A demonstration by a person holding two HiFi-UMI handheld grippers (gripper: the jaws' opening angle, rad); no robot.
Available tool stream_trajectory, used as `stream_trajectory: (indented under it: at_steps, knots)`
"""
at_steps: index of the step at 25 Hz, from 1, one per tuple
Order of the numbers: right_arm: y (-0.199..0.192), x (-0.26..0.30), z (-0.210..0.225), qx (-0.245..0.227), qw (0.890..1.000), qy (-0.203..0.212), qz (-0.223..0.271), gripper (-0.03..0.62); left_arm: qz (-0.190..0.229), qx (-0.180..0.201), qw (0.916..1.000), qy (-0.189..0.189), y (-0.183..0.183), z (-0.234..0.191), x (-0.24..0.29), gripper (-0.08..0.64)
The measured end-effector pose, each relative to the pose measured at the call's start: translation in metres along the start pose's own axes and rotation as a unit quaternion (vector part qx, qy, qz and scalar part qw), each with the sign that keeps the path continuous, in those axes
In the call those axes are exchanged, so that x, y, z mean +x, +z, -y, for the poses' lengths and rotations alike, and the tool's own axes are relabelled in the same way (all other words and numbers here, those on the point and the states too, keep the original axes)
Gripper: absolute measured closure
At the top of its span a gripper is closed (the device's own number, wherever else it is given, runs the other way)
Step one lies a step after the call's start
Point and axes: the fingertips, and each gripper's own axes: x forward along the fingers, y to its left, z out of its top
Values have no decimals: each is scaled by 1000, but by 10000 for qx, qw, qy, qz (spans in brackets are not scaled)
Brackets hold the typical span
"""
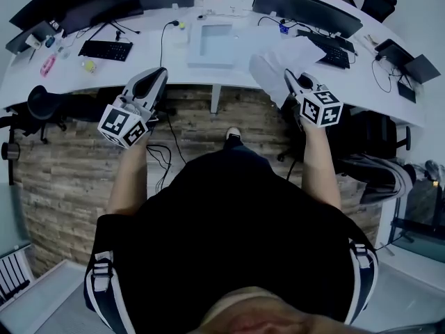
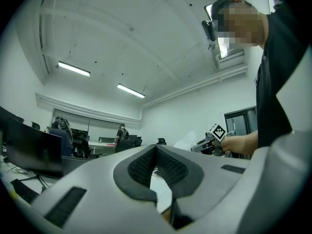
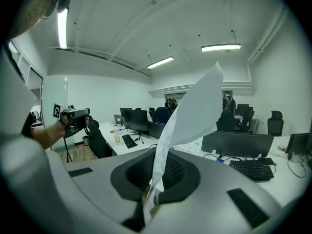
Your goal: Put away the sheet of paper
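Two hand-held grippers hang nearer than the shallow pale rectangular tray [image 1: 215, 61]. To its right, the right hand-held gripper [image 3: 155, 172] pinches the crumpled white sheet of paper [image 3: 195, 111], whose long axis rises beyond the jaws. To its left, the left hand-held gripper [image 2: 156, 162] is pressed together, empty. The tray (probably the sheet's home) sits farther, left of the sheet.

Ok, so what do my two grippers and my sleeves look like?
The left gripper and right gripper have pale grey moulded shells, black ribbed claw pads, and each a white cube with black square markers. No cables show on them. The person wears a black short-sleeved top.
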Motion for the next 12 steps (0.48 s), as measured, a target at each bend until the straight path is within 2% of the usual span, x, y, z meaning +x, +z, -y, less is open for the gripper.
stream_trajectory:
  at_steps: [12]
  knots:
    - [-2, 29, 31, 19, 10000, 44, -27, 578, -187, 162, 9997, 59, -6, -12, 27, 538]
